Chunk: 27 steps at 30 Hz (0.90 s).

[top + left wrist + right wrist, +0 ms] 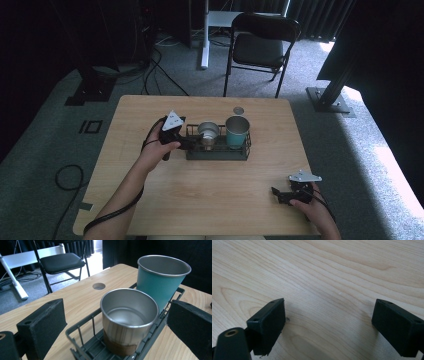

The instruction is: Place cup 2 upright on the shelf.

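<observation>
A black wire rack (218,154) sits mid-table and holds two upright cups. The steel cup (208,134) with a brown base stands in its left part, and the teal cup (237,131) stands to its right. My left gripper (192,142) is at the rack's left end, pointing toward the cups. In the left gripper view its jaws stand wide apart, with the steel cup (128,322) just ahead of them, untouched, and the teal cup (157,282) behind it. My right gripper (277,194) rests near the table's front right corner, open over bare wood (324,270).
A round hole (238,110) pierces the table behind the rack. A black folding chair (260,47) stands on the carpet beyond the far edge. Cables trail from both grippers off the near side.
</observation>
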Motion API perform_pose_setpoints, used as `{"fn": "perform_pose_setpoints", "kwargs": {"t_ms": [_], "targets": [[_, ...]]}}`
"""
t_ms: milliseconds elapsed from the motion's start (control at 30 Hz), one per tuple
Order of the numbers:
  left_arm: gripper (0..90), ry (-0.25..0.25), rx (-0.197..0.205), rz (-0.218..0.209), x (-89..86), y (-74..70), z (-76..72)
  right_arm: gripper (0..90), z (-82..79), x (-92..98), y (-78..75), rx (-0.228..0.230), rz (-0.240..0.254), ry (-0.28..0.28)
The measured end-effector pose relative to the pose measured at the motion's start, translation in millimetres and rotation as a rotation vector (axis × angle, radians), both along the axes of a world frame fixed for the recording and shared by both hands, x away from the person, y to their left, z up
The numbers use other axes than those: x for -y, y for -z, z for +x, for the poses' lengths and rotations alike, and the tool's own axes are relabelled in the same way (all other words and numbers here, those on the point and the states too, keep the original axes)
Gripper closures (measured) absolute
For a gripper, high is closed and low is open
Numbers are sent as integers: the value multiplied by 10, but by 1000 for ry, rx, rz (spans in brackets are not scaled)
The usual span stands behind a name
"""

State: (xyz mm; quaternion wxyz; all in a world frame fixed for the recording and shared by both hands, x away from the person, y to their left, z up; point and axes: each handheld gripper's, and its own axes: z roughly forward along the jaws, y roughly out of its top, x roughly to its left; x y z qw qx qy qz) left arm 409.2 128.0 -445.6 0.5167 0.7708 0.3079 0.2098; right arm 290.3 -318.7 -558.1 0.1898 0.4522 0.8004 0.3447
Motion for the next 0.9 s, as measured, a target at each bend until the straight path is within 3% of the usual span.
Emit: {"fn": "perform_pose_setpoints", "kwargs": {"t_ms": [667,900], "targets": [[27,-72,-35,0,-378,8,-120,113,0,0,0,0,0,0],[27,-86,-41,18,-499,40,-177,113,0,0,0,0,0,0]]}}
